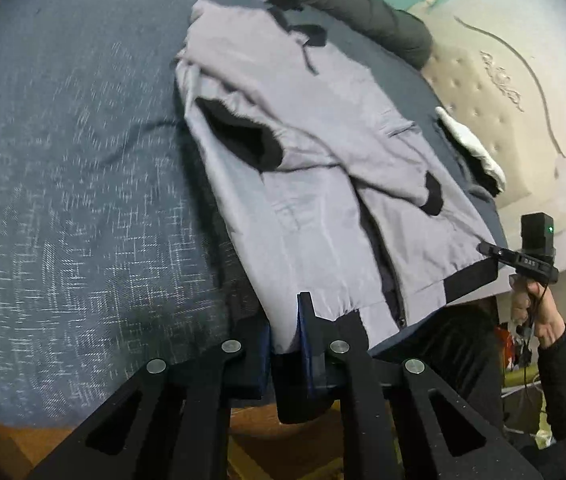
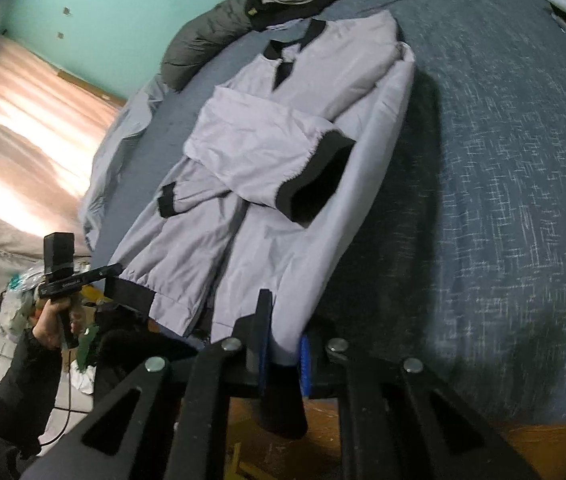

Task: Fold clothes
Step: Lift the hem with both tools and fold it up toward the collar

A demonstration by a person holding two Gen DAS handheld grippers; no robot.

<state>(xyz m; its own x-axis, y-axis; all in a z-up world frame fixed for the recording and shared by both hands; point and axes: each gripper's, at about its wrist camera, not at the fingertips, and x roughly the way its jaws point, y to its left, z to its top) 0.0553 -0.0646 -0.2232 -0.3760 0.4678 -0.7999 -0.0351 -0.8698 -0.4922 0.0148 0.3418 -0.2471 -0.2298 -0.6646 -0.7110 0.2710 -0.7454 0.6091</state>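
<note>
1. The bed (image 1: 63, 200) fills the left side of the left wrist view, covered in a dark blue-grey flecked spread; an orange-brown floor shows below its edge.
2. On it lies the grey jacket (image 1: 323, 152), front up, collar away from the person and hem at the near edge of the bed. Both sleeves are folded across the chest, and their black cuffs (image 2: 319, 176) lie on the grey cloth.
3. The left hand-held gripper (image 1: 289, 332) is clamped on the jacket's hem at one near corner, grey cloth pinched between its blue-padded fingers.
4. The right hand-held gripper (image 2: 283, 336) is closed on the opposite corner of the same hem (it also shows, small, at the right of the left wrist view, held by a hand (image 1: 543, 312) in a dark sleeve). There its tips touch the black waistband, though how far they bite is hard to tell at that size.
5. Beyond the collar lies a dark puffy coat (image 1: 371, 12), with a bundle of light cloth on top.
6. Farthest right stands a beige tufted headboard (image 1: 495, 92).
</note>
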